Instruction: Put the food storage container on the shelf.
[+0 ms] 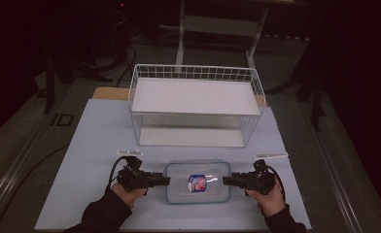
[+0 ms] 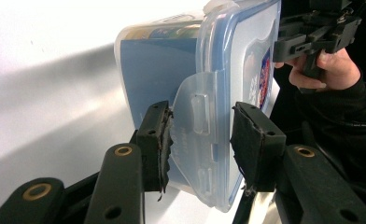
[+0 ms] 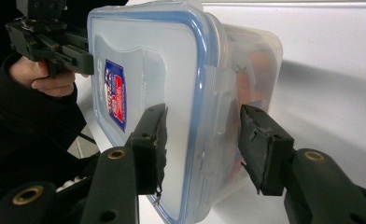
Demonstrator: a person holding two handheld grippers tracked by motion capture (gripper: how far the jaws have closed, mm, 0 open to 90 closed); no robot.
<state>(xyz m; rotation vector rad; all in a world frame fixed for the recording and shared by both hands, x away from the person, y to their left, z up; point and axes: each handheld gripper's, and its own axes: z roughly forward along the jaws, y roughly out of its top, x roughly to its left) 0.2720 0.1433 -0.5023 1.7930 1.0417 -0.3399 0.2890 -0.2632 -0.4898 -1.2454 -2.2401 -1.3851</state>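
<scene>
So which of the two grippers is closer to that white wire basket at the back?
Neither, really. The left gripper and right gripper sit level at opposite ends of the plastic box, both well short of the wire basket, left one below its left half, right one below its right.

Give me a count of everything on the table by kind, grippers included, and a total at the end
Clear plastic container with blue-rimmed lid: 1
White wire basket rack: 1
Small clear strips lying on the table, one left, one right: 2
Hand-held grippers, left gripper and right gripper: 2
Total: 6
</scene>
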